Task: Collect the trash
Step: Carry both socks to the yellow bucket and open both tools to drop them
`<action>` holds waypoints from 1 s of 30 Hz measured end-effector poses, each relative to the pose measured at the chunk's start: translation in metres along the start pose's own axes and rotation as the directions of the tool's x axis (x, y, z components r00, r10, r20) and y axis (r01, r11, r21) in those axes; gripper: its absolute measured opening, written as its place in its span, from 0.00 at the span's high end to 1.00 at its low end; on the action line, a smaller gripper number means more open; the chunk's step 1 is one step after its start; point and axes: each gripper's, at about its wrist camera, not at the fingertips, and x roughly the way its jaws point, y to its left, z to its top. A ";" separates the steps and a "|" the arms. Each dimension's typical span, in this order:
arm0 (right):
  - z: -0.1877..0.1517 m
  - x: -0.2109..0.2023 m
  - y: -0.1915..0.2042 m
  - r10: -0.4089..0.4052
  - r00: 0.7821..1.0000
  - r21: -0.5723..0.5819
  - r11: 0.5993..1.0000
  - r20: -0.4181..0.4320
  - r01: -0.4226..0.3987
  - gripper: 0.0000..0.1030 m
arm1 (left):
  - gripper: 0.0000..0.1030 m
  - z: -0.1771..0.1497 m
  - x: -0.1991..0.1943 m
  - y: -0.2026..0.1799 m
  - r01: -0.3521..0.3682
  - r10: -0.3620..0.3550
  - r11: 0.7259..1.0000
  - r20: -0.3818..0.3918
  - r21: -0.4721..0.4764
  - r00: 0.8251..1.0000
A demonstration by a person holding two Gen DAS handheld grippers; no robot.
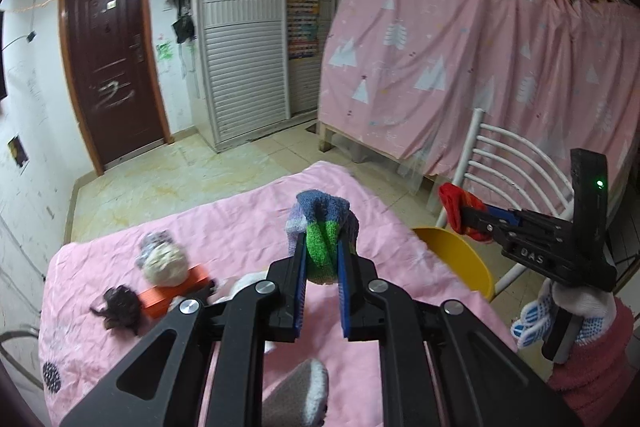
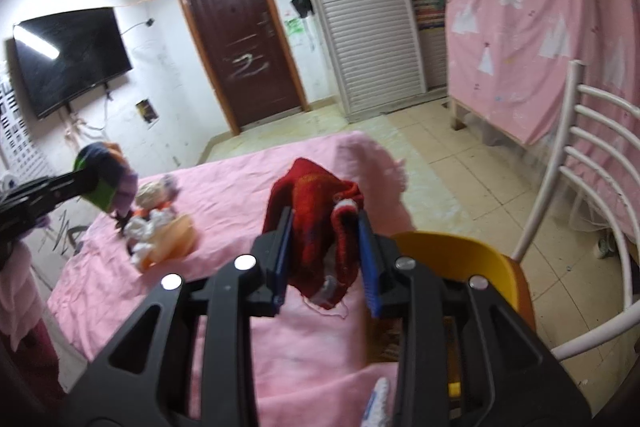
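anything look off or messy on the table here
Yes. A jumble sits at the far left of the pink cloth: a pale crumpled wad lies on an orange box, with a dark scrap beside it. The cloth is wrinkled. Both grippers hold socks, striped and red.

We see a brown door (image 1: 114,59) at the back | a white slatted wardrobe (image 1: 244,39) beside it | a pink curtain (image 1: 460,55) – tree pattern | a black TV (image 2: 70,57) on the wall | a white chair (image 2: 592,195).
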 end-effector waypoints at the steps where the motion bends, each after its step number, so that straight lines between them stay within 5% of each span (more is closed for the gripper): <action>1: 0.000 0.000 -0.007 -0.005 1.000 0.013 1.000 0.003 0.005 0.72 | 0.96 0.001 0.002 -0.005 0.006 -0.006 1.000 -0.002 0.007 1.000; 22: -0.010 0.019 -0.099 -0.113 0.994 0.196 0.974 -0.001 0.111 0.72 | 0.96 0.026 0.082 -0.098 0.173 -0.166 0.983 -0.096 0.062 0.981; 30: -0.015 0.018 -0.117 -0.129 0.992 0.244 0.962 0.004 0.124 0.60 | 0.96 0.027 0.119 -0.127 0.241 -0.236 0.970 -0.121 0.031 0.964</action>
